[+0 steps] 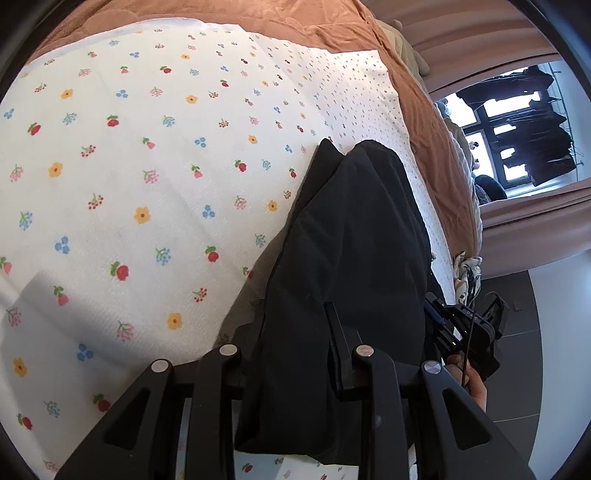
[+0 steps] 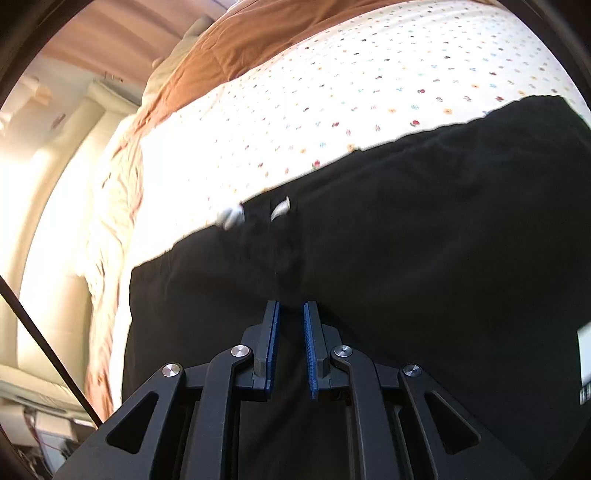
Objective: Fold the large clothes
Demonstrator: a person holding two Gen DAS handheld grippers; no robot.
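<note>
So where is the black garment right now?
The black garment lies on the flowered sheet on the bed, near its edge; in the left wrist view a bunched fold runs up between the left gripper fingers.

A wide stretch of the floral sheet (image 1: 122, 177) is left bare — passage there is unhindered. The near edge is taken up by the black garment (image 1: 351, 236), and the far side is bounded by a brown blanket (image 1: 229, 14).
</note>
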